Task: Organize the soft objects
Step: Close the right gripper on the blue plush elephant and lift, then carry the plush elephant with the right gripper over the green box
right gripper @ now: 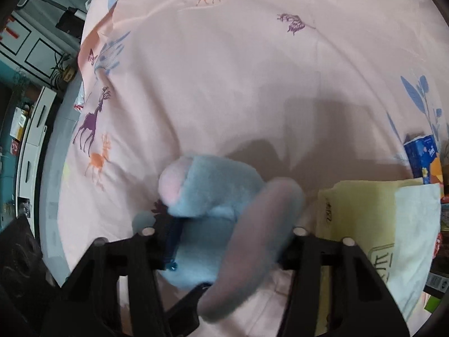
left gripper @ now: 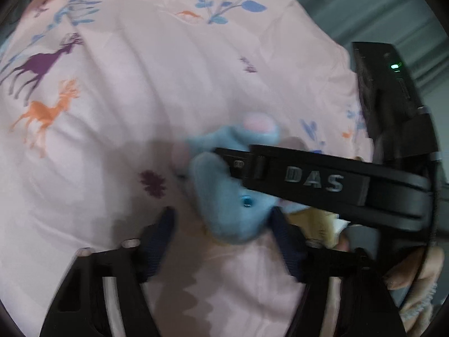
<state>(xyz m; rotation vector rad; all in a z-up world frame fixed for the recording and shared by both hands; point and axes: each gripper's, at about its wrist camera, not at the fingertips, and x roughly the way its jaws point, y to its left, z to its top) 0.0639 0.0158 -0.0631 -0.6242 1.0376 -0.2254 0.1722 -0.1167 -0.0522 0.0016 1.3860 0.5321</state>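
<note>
A light blue plush toy with pink-tipped limbs and a glossy blue bead eye (right gripper: 213, 224) sits on a pale pink bedsheet printed with purple and orange deer and blue leaf sprigs (right gripper: 238, 84). In the right wrist view the toy fills the space between the two black fingers of the right gripper (right gripper: 224, 236); the left finger presses into the plush body beside the bead eye, the right finger is hidden behind a large grey-pink ear or limb, and the jaws appear clamped on the toy. In the left wrist view the same toy (left gripper: 233, 196) lies directly ahead of the left gripper (left gripper: 223, 224), with its lower body between the dark padded fingertips (left gripper: 160, 241); the jaws stand apart, the left tip clear of the plush, the right tip at or against its edge, though motion blur prevents a firm reading of contact. The right gripper's black body marked "DAS" (left gripper: 322, 182) crosses over the toy from the right in that view. A pale yellow fabric piece with dark printed characters (right gripper: 362, 213) lies on the sheet just right of the toy, with a blue printed tissue pack (right gripper: 421, 157) beyond it near the frame edge.
</note>
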